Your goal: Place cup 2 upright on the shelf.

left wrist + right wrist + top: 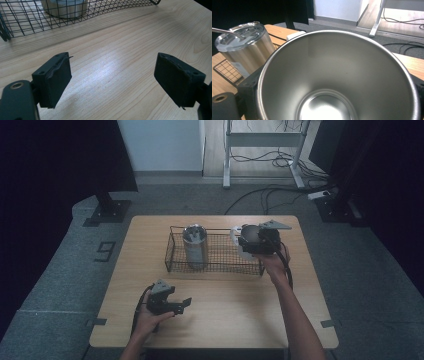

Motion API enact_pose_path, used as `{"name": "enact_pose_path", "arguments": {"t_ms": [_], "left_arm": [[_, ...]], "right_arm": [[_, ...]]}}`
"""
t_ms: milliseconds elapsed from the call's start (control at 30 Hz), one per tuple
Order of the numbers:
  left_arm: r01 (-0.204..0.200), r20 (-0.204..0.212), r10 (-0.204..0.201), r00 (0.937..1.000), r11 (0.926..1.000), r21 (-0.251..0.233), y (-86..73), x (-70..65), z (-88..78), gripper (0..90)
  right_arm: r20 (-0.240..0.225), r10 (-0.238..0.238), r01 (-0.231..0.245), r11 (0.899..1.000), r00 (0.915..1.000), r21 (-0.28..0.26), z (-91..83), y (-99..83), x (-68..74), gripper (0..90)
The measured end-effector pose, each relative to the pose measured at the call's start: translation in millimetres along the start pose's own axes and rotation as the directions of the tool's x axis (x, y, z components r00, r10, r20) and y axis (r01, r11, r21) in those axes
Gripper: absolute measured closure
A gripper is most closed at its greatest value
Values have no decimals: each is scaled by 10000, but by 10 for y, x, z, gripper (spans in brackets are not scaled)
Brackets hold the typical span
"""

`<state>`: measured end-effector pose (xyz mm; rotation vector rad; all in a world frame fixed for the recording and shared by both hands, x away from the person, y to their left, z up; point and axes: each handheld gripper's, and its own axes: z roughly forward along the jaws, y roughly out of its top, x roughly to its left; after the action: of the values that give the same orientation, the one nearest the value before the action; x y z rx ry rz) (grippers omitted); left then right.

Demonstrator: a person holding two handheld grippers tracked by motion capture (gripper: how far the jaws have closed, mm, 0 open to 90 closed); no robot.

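My right tool (250, 241) was clamped on an open steel cup (339, 75) over the basket's (172, 255) right end, mid-frame. A loose grip could have dropped it against the wire. My left tool (172, 305) idled, jaws apart, lower left on the counter (240, 295). I counted two cups, the lidded one (195, 245) standing in the basket, one basket, two tools.

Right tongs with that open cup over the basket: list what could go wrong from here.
1. The open steel cup held by the right tongs is smooth metal; it might slip and drop.
2. The lidded tumbler stands upright in the wire basket close beside it; lowering the cup could knock it over.
3. The cup could catch the basket's rim.
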<state>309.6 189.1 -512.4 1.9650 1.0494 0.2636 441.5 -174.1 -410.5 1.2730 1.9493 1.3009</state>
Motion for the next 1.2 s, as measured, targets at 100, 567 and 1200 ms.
{"name": "enact_pose_path", "arguments": {"t_ms": [100, 567, 1200], "left_arm": [[-64, -1, 64, 10000, 10000, -9, 5, -15, -5, 144], [-50, 27, 50, 10000, 10000, 5, 5, -11, -11, 143], [-61, 8, 61, 10000, 10000, 47, 2, 0, -12, 144]], "right_arm": [[29, 17, -17, 10000, 10000, 43, 41, -22, -20, 64], [123, 132, -134, 9997, 9998, 200, 225, -131, -83, 64], [177, 37, -51, 9968, 9998, 792, 421, -234, -96, 63]]}}
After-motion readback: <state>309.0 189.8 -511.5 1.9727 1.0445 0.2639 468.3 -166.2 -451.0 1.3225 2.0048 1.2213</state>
